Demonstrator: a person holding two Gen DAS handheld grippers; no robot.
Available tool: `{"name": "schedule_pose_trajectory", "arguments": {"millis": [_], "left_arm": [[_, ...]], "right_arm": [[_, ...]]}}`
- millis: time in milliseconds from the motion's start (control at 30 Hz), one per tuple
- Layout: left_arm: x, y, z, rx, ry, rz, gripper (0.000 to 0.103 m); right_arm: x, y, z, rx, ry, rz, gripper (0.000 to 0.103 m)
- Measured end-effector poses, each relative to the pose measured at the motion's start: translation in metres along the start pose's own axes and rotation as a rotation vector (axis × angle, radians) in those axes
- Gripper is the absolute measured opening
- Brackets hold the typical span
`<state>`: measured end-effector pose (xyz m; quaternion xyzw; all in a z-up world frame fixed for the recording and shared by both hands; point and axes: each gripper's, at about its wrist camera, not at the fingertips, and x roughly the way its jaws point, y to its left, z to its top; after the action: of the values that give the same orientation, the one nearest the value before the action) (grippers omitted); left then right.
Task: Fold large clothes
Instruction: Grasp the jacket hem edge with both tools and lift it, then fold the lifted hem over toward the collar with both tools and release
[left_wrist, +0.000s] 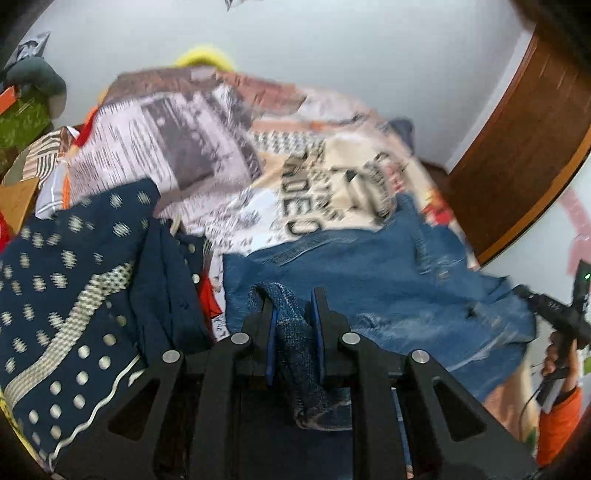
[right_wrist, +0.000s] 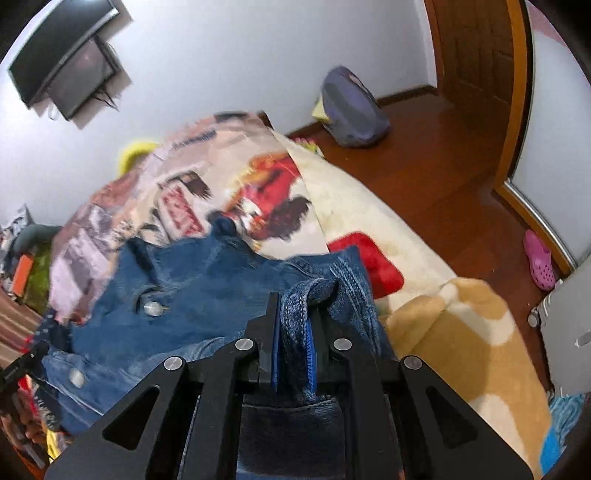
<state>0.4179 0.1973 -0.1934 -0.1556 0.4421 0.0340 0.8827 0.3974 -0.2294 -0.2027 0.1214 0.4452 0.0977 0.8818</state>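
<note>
A blue denim jacket (left_wrist: 369, 273) lies spread over a bed with a newspaper-print cover (left_wrist: 207, 155). My left gripper (left_wrist: 293, 299) is shut on a bunched edge of the denim, which hangs down between the pads. In the right wrist view, the denim jacket (right_wrist: 207, 291) shows its metal buttons, and my right gripper (right_wrist: 295, 302) is shut on a folded hem of it. The right gripper also shows at the right edge of the left wrist view (left_wrist: 565, 317), held by a hand in an orange sleeve.
A navy dotted garment (left_wrist: 74, 280) lies left of the jacket. A cream and tan blanket (right_wrist: 454, 325) hangs off the bed's right side. On the wooden floor (right_wrist: 450, 162) are a purple backpack (right_wrist: 351, 107) and a pink clog (right_wrist: 539, 260). A wooden door (left_wrist: 517, 147) stands right.
</note>
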Motion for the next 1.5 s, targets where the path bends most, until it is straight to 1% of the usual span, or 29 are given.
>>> {"name": "schedule_pose_trajectory", "arguments": {"millis": [100, 167, 300, 333, 367, 433, 467, 500, 600, 667, 767, 867, 967, 1067, 1167, 1200, 1233, 1267, 1300, 1333, 1367, 1400, 1433, 1500], "left_arm": [[0.021, -0.001, -0.009, 0.03, 0.053, 0.024, 0.017], [0.025, -0.004, -0.014, 0.058, 0.066, 0.043, 0.018], [0.019, -0.008, -0.018, 0.094, 0.081, 0.059, 0.022], [0.015, -0.009, -0.018, 0.102, 0.082, 0.063, 0.026], [0.01, -0.011, -0.018, 0.112, 0.077, 0.07, 0.032], [-0.008, -0.018, -0.019, 0.151, 0.05, 0.057, 0.038], [-0.015, -0.021, -0.019, 0.165, 0.037, 0.05, 0.041], [-0.028, -0.025, -0.021, 0.186, 0.018, 0.034, 0.041], [-0.049, -0.038, -0.025, 0.234, -0.006, 0.006, 0.042], [-0.06, -0.047, -0.033, 0.27, -0.013, -0.004, 0.043], [-0.066, -0.058, -0.043, 0.309, -0.006, -0.006, 0.046], [-0.063, -0.067, -0.059, 0.339, 0.024, -0.007, 0.047], [-0.054, -0.072, -0.074, 0.365, 0.071, -0.009, 0.047], [-0.039, -0.072, -0.085, 0.38, 0.115, 0.009, 0.047], [-0.027, -0.074, -0.09, 0.392, 0.119, 0.023, 0.048], [-0.025, -0.076, -0.09, 0.397, 0.115, 0.026, 0.049], [-0.022, -0.078, -0.09, 0.403, 0.113, 0.028, 0.052], [-0.019, -0.079, -0.089, 0.407, 0.114, 0.029, 0.056], [-0.013, -0.081, -0.089, 0.412, 0.118, 0.033, 0.057], [-0.007, -0.082, -0.088, 0.415, 0.123, 0.039, 0.058], [-0.001, -0.083, -0.086, 0.416, 0.128, 0.042, 0.059], [0.005, -0.083, -0.084, 0.415, 0.129, 0.041, 0.061], [0.009, -0.083, -0.08, 0.408, 0.124, 0.04, 0.063], [0.017, -0.08, -0.068, 0.39, 0.123, 0.052, 0.064]], "right_arm": [[0.017, -0.001, 0.0, -0.015, 0.023, -0.027, 0.01], [0.021, 0.003, -0.004, -0.059, 0.022, -0.062, 0.011], [0.012, 0.016, -0.008, -0.166, 0.014, -0.128, 0.012], [0.008, 0.019, -0.008, -0.182, 0.02, -0.134, 0.013], [0.004, 0.02, -0.008, -0.191, 0.026, -0.132, 0.014], [-0.01, 0.021, -0.008, -0.197, 0.028, -0.118, 0.018], [-0.015, 0.021, -0.008, -0.195, 0.023, -0.108, 0.022], [-0.027, 0.02, -0.01, -0.193, 0.013, -0.09, 0.026], [-0.052, 0.022, -0.015, -0.201, -0.018, -0.064, 0.033], [-0.062, 0.026, -0.02, -0.21, -0.029, -0.049, 0.035], [-0.077, 0.032, -0.03, -0.229, -0.029, -0.016, 0.036], [-0.085, 0.04, -0.045, -0.264, -0.009, 0.015, 0.037], [-0.083, 0.047, -0.059, -0.294, 0.027, 0.031, 0.037], [-0.075, 0.056, -0.076, -0.339, 0.066, 0.04, 0.037], [-0.06, 0.064, -0.091, -0.366, 0.113, 0.041, 0.037], [-0.052, 0.067, -0.095, -0.369, 0.134, 0.043, 0.037], [-0.044, 0.069, -0.098, -0.369, 0.152, 0.045, 0.037], [-0.039, 0.071, -0.1, -0.368, 0.16, 0.046, 0.037], [-0.03, 0.075, -0.102, -0.37, 0.168, 0.042, 0.037], [-0.026, 0.078, -0.104, -0.374, 0.163, 0.028, 0.037], [-0.023, 0.08, -0.103, -0.377, 0.158, 0.022, 0.039], [-0.018, 0.084, -0.102, -0.378, 0.153, 0.025, 0.045], [-0.015, 0.087, -0.099, -0.376, 0.149, 0.032, 0.047], [-0.006, 0.094, -0.091, -0.389, 0.141, 0.028, 0.047]]}}
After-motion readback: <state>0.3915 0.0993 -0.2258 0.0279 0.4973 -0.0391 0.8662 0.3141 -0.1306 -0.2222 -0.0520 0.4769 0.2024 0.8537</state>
